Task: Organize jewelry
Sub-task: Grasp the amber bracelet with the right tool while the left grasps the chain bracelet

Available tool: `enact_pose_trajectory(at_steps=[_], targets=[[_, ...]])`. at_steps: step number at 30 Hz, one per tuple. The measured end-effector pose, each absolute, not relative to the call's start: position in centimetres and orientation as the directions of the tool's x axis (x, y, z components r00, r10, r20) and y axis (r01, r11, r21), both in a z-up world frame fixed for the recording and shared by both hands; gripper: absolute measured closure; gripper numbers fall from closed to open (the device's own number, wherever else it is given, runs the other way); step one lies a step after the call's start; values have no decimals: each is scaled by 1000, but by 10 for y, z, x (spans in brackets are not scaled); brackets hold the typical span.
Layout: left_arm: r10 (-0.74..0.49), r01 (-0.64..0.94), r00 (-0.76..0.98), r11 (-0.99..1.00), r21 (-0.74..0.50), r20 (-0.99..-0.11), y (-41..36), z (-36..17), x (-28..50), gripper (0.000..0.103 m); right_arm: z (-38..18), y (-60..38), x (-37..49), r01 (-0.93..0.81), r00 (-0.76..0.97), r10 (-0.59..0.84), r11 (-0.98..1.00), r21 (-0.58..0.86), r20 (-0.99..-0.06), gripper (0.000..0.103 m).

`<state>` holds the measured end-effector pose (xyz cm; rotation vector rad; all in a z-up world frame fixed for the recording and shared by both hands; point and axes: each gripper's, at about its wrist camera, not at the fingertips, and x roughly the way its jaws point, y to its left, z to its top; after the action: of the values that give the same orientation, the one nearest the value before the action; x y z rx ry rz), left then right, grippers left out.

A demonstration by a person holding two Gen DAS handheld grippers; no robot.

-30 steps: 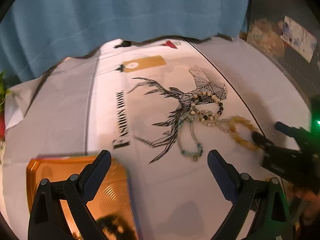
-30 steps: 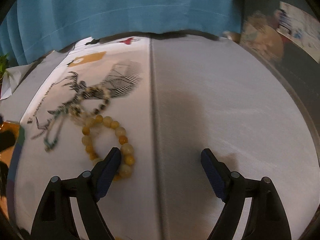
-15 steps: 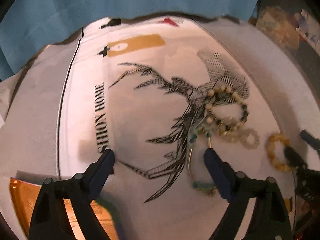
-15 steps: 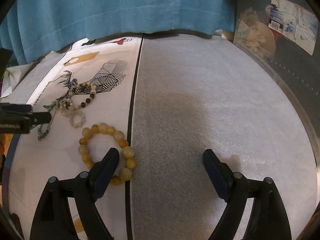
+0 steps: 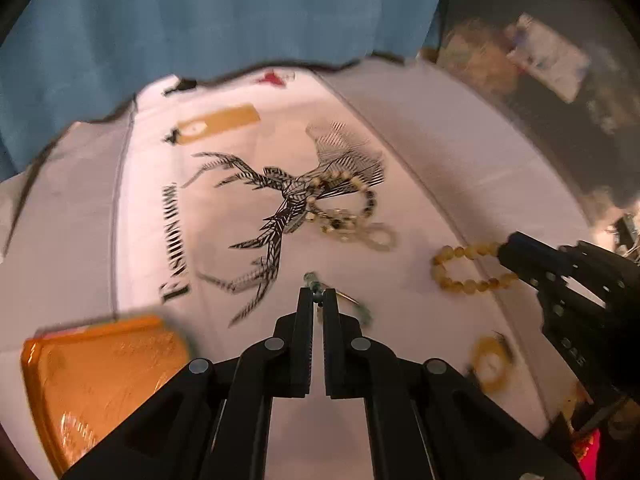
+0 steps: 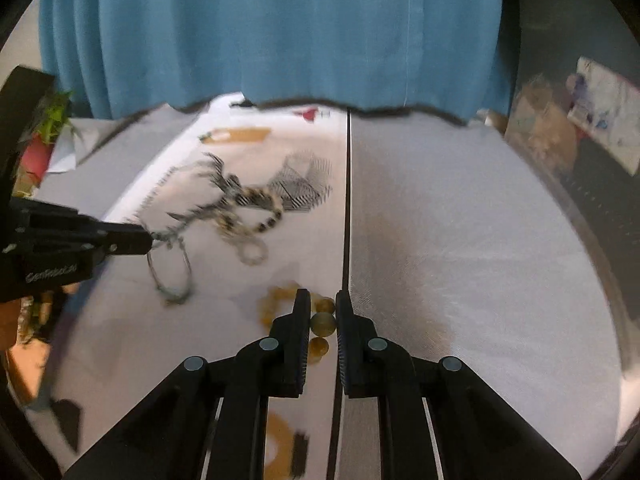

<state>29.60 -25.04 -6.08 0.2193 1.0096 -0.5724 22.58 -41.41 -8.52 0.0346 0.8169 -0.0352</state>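
Note:
My left gripper (image 5: pixel 318 294) is shut on a thin teal-beaded bracelet (image 5: pixel 313 281), which hangs from its tips in the right wrist view (image 6: pixel 172 268). My right gripper (image 6: pixel 323 300) is shut on a yellow amber bead bracelet (image 6: pixel 322 323), also visible in the left wrist view (image 5: pixel 466 266) beside the right gripper's fingers (image 5: pixel 528 258). A pile of cream and dark bead bracelets (image 5: pixel 346 210) lies on the printed white cloth (image 5: pixel 224 208). An orange tray (image 5: pixel 96 376) sits at lower left.
A blue curtain (image 6: pixel 280 32) hangs behind the table. A grey cloth (image 6: pixel 460 240) covers the right half. A small amber ring (image 5: pixel 490 362) lies near the front. A potted plant (image 6: pixel 44 136) stands at far left. Clutter (image 5: pixel 532 60) sits at far right.
Both grippers have closed from open: the left on the teal bracelet, the right on the amber bracelet. The teal bracelet is lifted off the cloth and pulled away from the pile.

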Motion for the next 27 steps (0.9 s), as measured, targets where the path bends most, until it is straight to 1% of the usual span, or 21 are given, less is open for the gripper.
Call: enact_pose_trajectory(at_steps=[6, 10, 20, 27], targets=[[-374, 549, 476, 833, -63, -796, -217, -10, 234, 101, -41, -385, 173, 38, 719, -32, 999, -7, -694, 90], [-378, 536, 505, 842, -61, -776, -187, 8, 188, 101, -23, -363, 135, 8, 729, -9, 1000, -5, -685, 90], [-376, 451, 546, 885, -116, -749, -103, 23, 79, 101, 6, -293, 31, -102, 747, 59, 994, -27, -662, 90], [-344, 400, 572, 910, -113, -745, -58, 17, 19, 101, 9, -246, -26, -182, 739, 120, 983, -25, -663, 90]])
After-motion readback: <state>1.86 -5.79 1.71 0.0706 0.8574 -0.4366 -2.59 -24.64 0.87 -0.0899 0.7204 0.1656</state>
